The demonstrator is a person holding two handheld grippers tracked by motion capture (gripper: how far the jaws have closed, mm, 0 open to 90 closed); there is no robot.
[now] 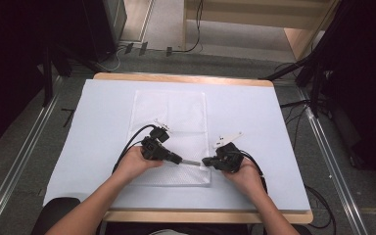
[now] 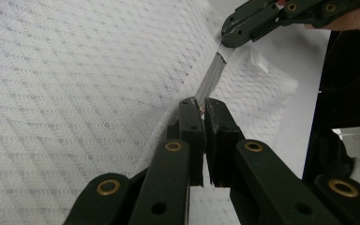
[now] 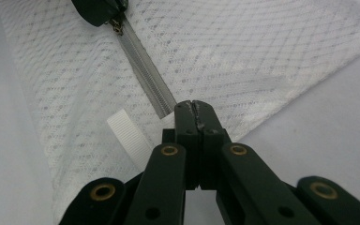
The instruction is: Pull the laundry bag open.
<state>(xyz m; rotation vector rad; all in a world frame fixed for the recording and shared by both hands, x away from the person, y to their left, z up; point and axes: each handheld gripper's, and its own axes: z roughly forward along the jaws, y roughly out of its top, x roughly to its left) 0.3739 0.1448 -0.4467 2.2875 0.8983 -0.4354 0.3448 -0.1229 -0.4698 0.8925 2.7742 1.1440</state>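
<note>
A white mesh bag [image 1: 169,122] lies flat on the table, with a grey zipper [image 1: 192,163] along its near edge. My left gripper [image 1: 178,159] is shut on the small brass zipper pull [image 2: 201,110], which sits between its pads. The zipper [image 2: 212,77] runs from there to my right gripper [image 1: 206,161], which is shut on the bag's fabric at the zipper's end. In the right gripper view the shut right gripper [image 3: 194,107] sits at the zipper's [image 3: 145,63] near end, and the left gripper [image 3: 101,8] holds the pull [image 3: 117,27] at the far end.
A pale blue cover [image 1: 254,127] is spread over the wooden table [image 1: 186,78]. A white ribbed loop tag [image 3: 129,133] pokes out of the bag beside my right gripper. Cables trail from both grippers toward the near edge. Dark stands and floor rails flank the table.
</note>
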